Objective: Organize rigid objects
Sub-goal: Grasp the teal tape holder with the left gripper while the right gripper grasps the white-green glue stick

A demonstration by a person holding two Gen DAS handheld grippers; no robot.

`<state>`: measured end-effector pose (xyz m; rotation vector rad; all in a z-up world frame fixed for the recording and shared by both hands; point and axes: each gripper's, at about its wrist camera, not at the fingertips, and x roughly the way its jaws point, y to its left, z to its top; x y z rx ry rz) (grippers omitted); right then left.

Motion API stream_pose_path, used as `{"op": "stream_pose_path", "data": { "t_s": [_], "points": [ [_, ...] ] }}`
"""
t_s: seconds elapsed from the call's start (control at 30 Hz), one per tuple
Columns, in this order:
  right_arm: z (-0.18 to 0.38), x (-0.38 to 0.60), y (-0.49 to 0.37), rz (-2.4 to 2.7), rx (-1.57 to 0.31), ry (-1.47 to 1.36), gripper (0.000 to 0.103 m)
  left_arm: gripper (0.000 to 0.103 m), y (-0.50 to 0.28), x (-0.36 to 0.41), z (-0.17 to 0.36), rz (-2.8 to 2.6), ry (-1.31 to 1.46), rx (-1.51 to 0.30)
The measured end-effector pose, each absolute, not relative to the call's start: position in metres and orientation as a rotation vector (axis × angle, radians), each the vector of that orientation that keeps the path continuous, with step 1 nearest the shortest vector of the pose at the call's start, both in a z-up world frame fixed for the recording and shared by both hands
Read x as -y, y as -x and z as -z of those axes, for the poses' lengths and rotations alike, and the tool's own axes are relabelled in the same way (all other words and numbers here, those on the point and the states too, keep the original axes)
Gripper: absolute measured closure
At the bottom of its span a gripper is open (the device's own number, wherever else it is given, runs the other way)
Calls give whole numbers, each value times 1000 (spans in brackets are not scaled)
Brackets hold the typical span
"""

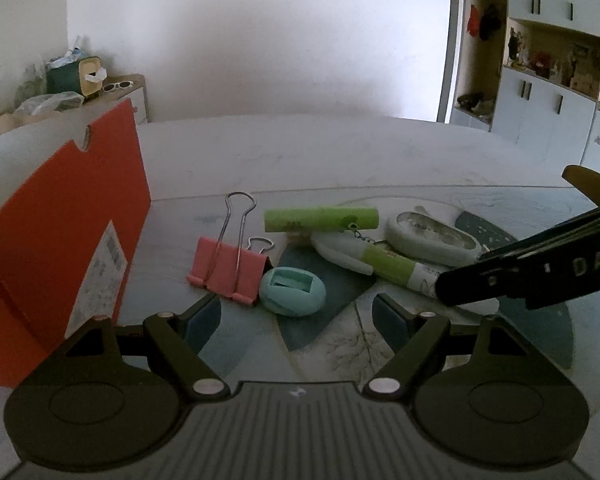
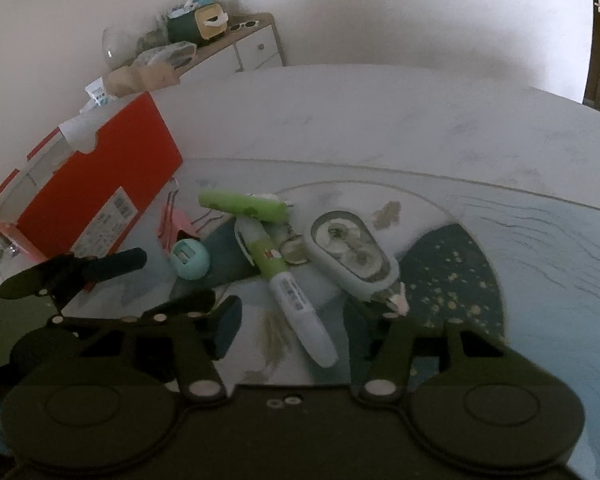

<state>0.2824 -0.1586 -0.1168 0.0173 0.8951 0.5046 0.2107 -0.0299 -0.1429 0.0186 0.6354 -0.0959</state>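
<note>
Grippers angled down: left gripper (image 1: pixel 296 316) wide before teal case (image 1: pixel 293 291); right gripper (image 2: pixel 308 324) half-wide astride white pen (image 2: pixel 300 312), untouched.

Dim, flat indoor light, soft shadows, bluish cast, right wrist view motion-blurred, fisheye bending and dark corners

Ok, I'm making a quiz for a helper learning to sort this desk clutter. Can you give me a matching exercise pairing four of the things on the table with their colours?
Things:
1. binder clip
2. box
3. oval sharpener
4. tube by the clip handles

Colours:
A. light green
B. red
C. pink
D. turquoise

Pairs: 1-C, 2-B, 3-D, 4-A
</note>
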Motion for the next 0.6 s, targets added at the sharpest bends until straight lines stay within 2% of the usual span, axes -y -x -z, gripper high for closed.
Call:
{"op": "stream_pose_path", "data": {
  "t_s": [0.23, 0.37, 0.43, 0.5, 0.6],
  "points": [
    [125, 145, -295, -502, -912, -8, 53, 23, -224, 27, 147, 105, -11, -653],
    [129, 140, -300, -491, -910, -3, 56, 27, -231, 28, 148, 107, -24, -667],
    [130, 137, -301, -488, -909, 0, 60, 32, -233, 29, 148, 114, -30, -664],
    [129, 133, -304, -482, -907, 13, 64, 43, -233, 31, 149, 115, -55, -658],
    [129, 129, -305, -481, -902, 30, 69, 51, -233, 30, 149, 122, -63, -651]
  ]
}}
